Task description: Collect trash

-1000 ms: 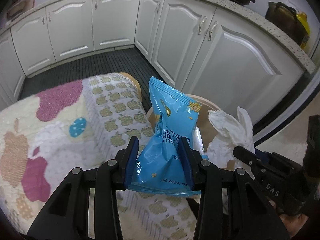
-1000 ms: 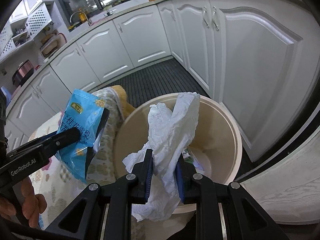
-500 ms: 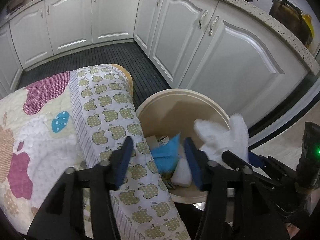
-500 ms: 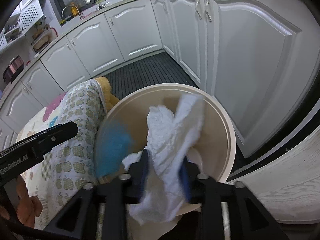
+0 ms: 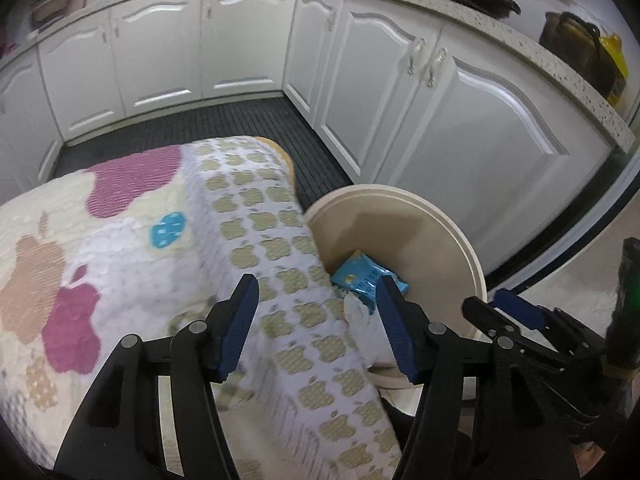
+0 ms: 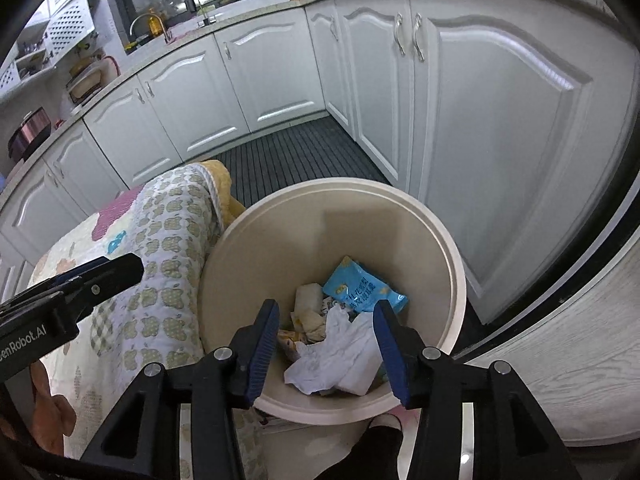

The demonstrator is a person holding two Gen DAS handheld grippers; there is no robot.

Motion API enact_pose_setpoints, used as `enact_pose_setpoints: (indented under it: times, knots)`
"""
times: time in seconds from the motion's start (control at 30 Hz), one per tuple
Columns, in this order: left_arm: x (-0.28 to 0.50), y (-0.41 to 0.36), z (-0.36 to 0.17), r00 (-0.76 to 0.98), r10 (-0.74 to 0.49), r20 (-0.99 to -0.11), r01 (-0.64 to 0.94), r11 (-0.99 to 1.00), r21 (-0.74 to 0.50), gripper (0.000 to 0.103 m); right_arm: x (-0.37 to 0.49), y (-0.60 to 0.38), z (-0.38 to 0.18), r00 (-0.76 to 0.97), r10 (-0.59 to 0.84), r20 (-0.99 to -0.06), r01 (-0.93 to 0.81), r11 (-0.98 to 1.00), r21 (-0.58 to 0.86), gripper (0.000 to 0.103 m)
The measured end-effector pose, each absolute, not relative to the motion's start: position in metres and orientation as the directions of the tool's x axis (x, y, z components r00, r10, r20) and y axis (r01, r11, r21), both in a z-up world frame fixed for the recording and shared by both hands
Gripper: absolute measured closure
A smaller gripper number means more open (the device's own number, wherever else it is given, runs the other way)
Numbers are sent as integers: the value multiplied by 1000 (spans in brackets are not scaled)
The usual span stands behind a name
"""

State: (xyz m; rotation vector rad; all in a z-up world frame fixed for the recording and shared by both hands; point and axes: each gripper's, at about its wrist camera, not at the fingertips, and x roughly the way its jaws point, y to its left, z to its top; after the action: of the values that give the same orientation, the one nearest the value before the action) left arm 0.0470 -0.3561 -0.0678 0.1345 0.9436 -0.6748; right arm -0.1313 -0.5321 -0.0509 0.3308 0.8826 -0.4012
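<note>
Both tools, the left tool (image 5: pixel 316 320) and right tool (image 6: pixel 326 338), have just been opening and hold nothing; the blue plastic snack wrapper (image 6: pixel 362 290) and crumpled white tissue (image 6: pixel 340 356) lie inside the round beige plastic bin (image 6: pixel 456 276).

Wrapper (image 6: pixel 362 290) and tissue (image 6: pixel 340 354) in bin (image 6: pixel 452 248), quilt (image 6: pixel 168 264) left

One bin (image 6: pixel 452 264), one blue packet (image 6: pixel 362 290) (inside), one tissue (image 6: pixel 340 356).

Blue wrapper (image 6: pixel 362 290), white tissue (image 6: pixel 340 354) lying inside beige bin (image 6: pixel 256 248).
</note>
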Motion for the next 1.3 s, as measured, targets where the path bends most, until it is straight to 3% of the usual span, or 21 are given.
enact_pose_setpoints:
  times: [0.1,0.17,0.23,0.77,1.3]
  knots:
    - [41,-342,-60,434,-474,-766,575,800,-169,43,-136,-520,-40,590,-213,-779,455,885,103,56]
    - [35,-331,-53,460,-475,-750,568,807,-163,40,-140,-510,-31,609,-228,-760,449,889,93,50]
    - [29,-321,-46,484,-484,-729,564,810,-163,32,-145,-501,-22,630,-247,-736,447,891,83,34]
    - [-28,-254,10,681,-493,-542,549,833,-68,32,-177,-444,39,732,-320,-601,426,904,36,28]
    - [-50,-230,30,734,-497,-464,526,847,-75,32,-198,-416,63,770,-356,-530,431,902,20,21]
